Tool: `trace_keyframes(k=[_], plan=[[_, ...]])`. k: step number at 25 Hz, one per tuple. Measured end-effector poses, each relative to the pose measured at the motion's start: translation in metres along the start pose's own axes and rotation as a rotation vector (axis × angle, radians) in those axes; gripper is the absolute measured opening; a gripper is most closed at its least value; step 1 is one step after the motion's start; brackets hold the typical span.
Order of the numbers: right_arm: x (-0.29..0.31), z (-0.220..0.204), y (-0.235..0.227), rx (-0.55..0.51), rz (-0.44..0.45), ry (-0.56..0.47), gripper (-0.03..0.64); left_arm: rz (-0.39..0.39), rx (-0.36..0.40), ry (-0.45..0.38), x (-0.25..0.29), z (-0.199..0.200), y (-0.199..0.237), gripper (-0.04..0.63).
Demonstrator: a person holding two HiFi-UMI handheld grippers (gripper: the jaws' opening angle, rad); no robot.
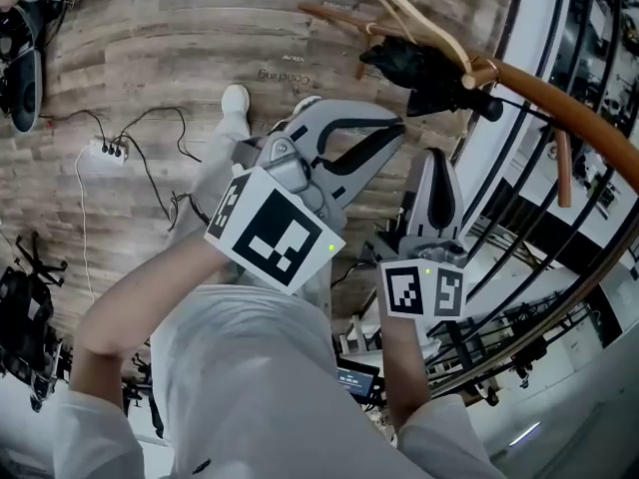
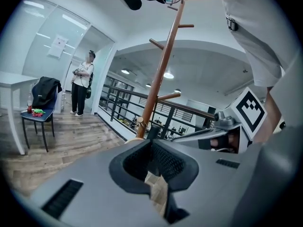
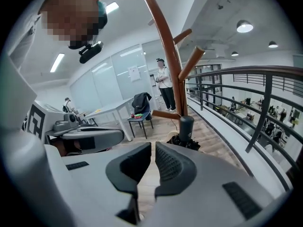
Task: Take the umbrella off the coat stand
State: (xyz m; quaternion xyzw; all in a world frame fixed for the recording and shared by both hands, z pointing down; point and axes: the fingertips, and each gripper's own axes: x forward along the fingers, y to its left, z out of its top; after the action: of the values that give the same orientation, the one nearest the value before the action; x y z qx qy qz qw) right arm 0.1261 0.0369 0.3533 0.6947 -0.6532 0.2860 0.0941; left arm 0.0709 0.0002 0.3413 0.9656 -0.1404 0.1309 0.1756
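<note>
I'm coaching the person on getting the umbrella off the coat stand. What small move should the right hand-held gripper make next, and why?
Probably open the right hand-held gripper wider. Its jaws stand only a slit apart, empty, and the black umbrella on the coat stand sits just beyond them, its end thicker than that slit.

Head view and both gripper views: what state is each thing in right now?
coat stand: upright.
umbrella: folded, on the coat stand, not gripped.
left gripper: fingers shut, empty.
right gripper: fingers a slit apart, empty.
jacket: draped over the back of a chair.
</note>
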Motion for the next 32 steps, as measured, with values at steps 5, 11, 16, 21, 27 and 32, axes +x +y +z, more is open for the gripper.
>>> trace_keyframes(k=[5,11,16,21,27,32], plan=[[0.010,-0.011,0.000,0.004,0.002,0.014,0.049,0.021,0.040,0.017,0.008,-0.017,0.014,0.034],[0.019,-0.030,-0.009,0.000,0.002,0.036,0.049,-0.003,0.106,0.019,0.028,-0.037,0.018,0.034],[0.023,-0.031,-0.016,-0.028,0.009,0.043,0.049,-0.018,0.155,0.036,0.043,-0.052,0.019,0.035],[0.021,-0.031,-0.029,-0.034,-0.016,0.042,0.049,-0.051,0.228,0.081,0.060,-0.073,0.016,0.074],[0.025,-0.037,-0.044,-0.040,-0.017,0.050,0.049,-0.071,0.247,0.090,0.081,-0.086,0.013,0.175],[0.028,-0.045,-0.052,-0.036,-0.012,0.057,0.049,-0.020,0.266,0.105,0.100,-0.100,0.021,0.273]])
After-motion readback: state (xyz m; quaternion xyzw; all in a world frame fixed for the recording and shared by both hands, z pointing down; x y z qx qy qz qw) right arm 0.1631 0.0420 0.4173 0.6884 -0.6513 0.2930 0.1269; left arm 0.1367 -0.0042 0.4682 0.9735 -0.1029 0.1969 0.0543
